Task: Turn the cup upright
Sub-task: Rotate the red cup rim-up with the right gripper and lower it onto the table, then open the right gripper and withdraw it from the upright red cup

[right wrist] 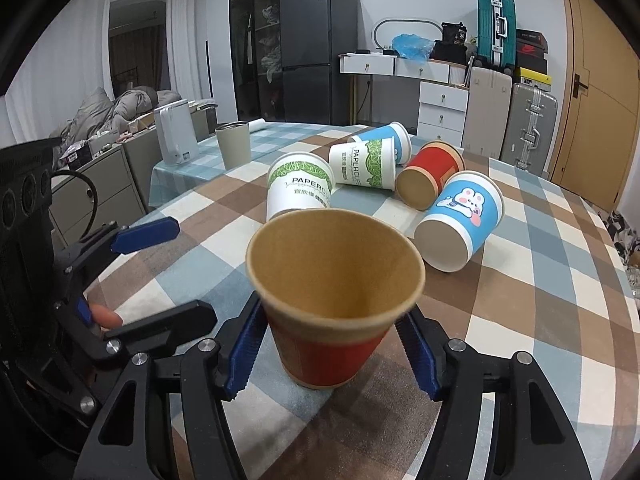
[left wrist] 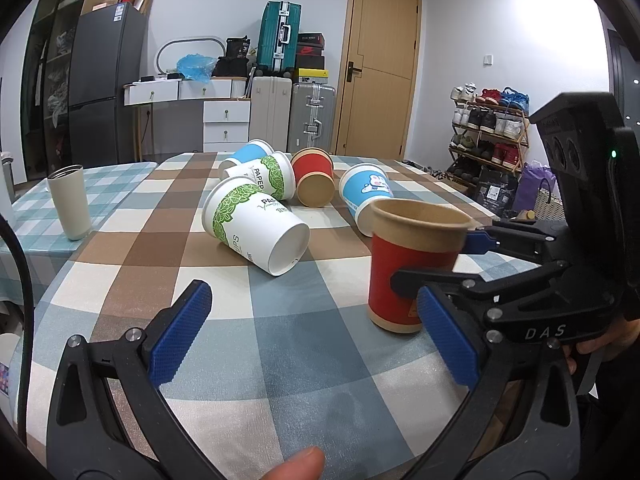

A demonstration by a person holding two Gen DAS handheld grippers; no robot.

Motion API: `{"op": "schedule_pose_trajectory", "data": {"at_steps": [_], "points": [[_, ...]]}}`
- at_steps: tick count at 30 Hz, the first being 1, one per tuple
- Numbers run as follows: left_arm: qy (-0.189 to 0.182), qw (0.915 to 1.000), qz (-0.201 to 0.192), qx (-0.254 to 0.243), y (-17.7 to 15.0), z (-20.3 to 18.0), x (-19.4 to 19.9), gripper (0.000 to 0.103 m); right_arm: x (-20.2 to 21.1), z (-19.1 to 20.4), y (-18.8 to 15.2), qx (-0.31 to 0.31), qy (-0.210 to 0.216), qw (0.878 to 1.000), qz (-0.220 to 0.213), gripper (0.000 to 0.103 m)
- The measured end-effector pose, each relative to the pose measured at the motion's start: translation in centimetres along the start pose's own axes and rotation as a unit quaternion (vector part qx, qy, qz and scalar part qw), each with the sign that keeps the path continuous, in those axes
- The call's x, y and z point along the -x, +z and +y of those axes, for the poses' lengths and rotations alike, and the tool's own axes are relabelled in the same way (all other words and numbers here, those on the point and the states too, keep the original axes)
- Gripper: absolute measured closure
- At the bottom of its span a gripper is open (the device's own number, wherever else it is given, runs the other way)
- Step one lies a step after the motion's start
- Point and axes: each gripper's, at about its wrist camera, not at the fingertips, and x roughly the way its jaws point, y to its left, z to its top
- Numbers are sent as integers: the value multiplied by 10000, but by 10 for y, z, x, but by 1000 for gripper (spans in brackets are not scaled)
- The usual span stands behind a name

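Observation:
A red paper cup with a brown rim [right wrist: 332,308] stands upright on the checked tablecloth [right wrist: 540,300]. My right gripper [right wrist: 336,344] has a blue pad on each side of its lower body and looks closed on it. The same cup shows in the left wrist view [left wrist: 408,268] with the right gripper [left wrist: 444,256] around it. My left gripper [left wrist: 316,340] is open and empty, to the left of the cup above the cloth. Several other cups lie on their sides behind: a green-leaf cup [left wrist: 252,224], a second red cup [left wrist: 314,180], a blue rabbit cup [left wrist: 366,196].
A beige tumbler [left wrist: 70,200] stands upright at the table's left. A white appliance [right wrist: 176,136] stands behind it. Suitcases [left wrist: 308,116], a fridge [left wrist: 104,80], drawers and a shoe rack [left wrist: 488,128] stand beyond the table.

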Motion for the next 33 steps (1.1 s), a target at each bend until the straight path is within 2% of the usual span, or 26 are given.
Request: {"op": "schedule_pose_trajectory", "data": {"at_steps": [3, 9, 10, 15, 23, 33], "points": [[-8, 10000, -4, -7, 0, 0, -1, 1, 2, -4, -3, -41, 22, 10000, -17, 27], [-14, 10000, -18, -16, 0, 0, -1, 1, 20, -13, -13, -159, 92, 9994, -289, 7], [-13, 10000, -26, -24, -1, -2, 0, 1, 25, -16, -15, -201, 128, 9991, -363, 1], [-9, 9999, -77, -82, -2, -5, 3, 1, 50, -30, -26, -415, 329, 9944, -920, 0], [-40, 9993, -188, -312, -5, -15, 6, 1, 72, -35, -39, -393, 355, 9882, -1439, 0], [-48, 9993, -174, -334, -7, -17, 8, 1, 72, -35, -42, -354, 379, 9873, -1502, 0]]}}
